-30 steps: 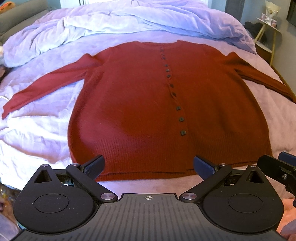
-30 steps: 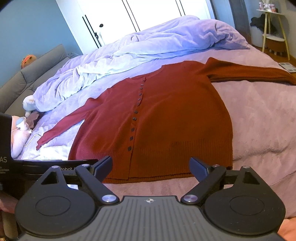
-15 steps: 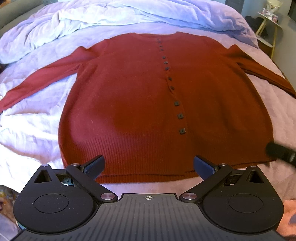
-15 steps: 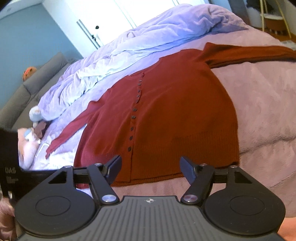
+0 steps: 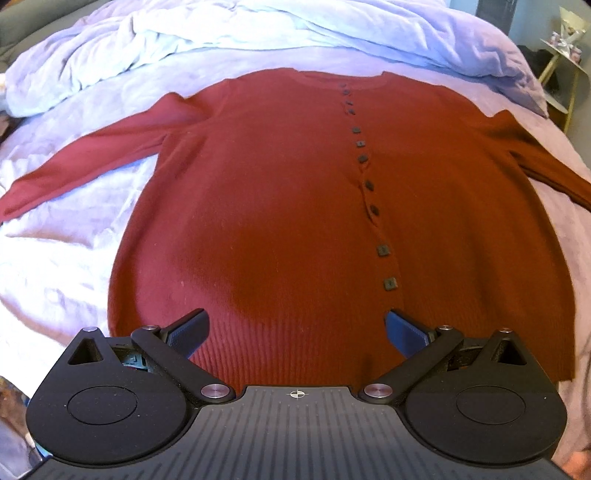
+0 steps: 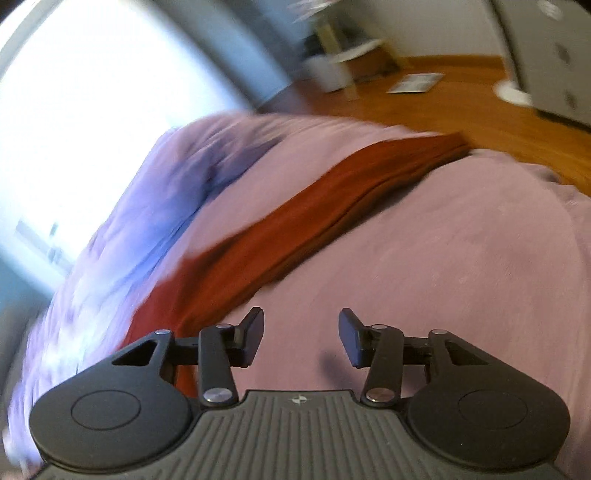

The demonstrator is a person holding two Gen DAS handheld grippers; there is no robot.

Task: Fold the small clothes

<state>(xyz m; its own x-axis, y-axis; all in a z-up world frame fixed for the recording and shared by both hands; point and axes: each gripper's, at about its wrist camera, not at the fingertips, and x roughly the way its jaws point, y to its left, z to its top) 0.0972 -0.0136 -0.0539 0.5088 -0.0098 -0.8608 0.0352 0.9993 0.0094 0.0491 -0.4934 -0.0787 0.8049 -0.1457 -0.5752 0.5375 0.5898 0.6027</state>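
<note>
Fingers of our left gripper (image 5: 293, 332) spread wide above the hem of the red cardigan (image 5: 295, 206), lying flat and unfolded on the bed (image 5: 59, 258); our right gripper (image 6: 301, 338), empty and just narrowing, heads for the outstretched sleeve (image 6: 332, 206), probably our first fold.

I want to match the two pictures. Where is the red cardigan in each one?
Left wrist view: the red cardigan lies flat, filling the middle, buttons up.
Right wrist view: only one sleeve shows, running diagonally across the middle.
Shared landmark: the rumpled lilac duvet, top in the left view, left in the right.
</note>
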